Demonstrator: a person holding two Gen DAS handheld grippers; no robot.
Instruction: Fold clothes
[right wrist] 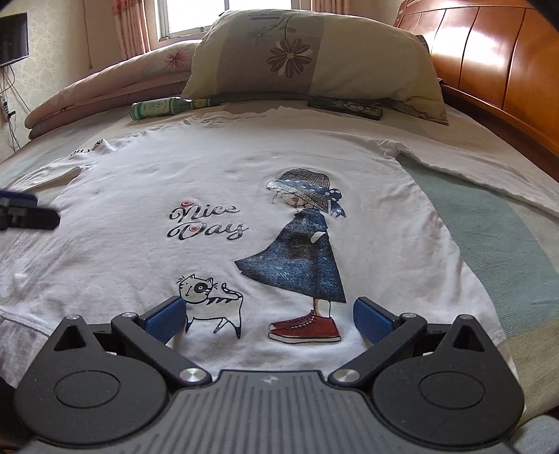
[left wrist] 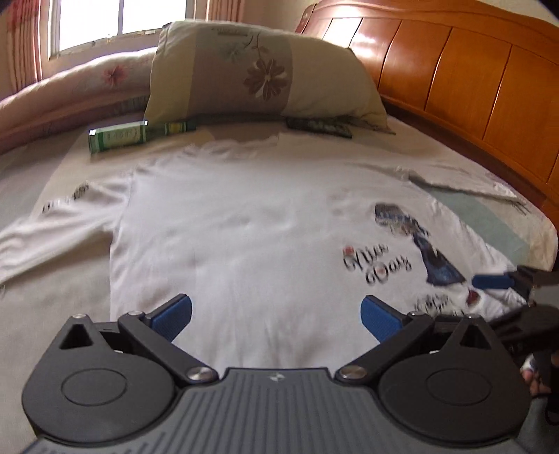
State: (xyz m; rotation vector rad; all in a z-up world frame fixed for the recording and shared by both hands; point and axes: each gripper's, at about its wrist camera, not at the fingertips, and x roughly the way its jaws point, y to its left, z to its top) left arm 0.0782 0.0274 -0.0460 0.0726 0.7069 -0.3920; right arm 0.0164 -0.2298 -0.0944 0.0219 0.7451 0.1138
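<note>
White long-sleeve shirt [right wrist: 223, 195] lies flat, print side up, on the bed [right wrist: 489, 223], hem toward the cameras, collar toward the pillow [right wrist: 314, 59]. Print: "Nice Day" lettering [right wrist: 206, 223], girl in blue dress and hat [right wrist: 304, 251], small cat [right wrist: 209, 297], red sneakers. Both sleeves spread out to the sides; right sleeve [right wrist: 471, 171] runs toward the wooden headboard [right wrist: 489, 63], left sleeve [left wrist: 52, 223] angles off toward the bed edge.

Left gripper [left wrist: 276, 316] hovers low over the plain left half of the shirt near the hem, jaws spread wide, nothing between the blue pads. Left view is motion-blurred.

Right gripper [right wrist: 269, 319] sits over the hem by the cat and sneakers, jaws spread wide, holding nothing. Cannot tell whether the pads touch the cloth.

Each gripper's tip shows at the edge of the other's view, so they are side by side.

Past the collar: green bottle [right wrist: 164, 106] lying on its side, dark flat patterned object [right wrist: 346, 106], both just in front of the pillow. Folded floral quilt [right wrist: 104, 90] at left, window [right wrist: 195, 14] behind.
</note>
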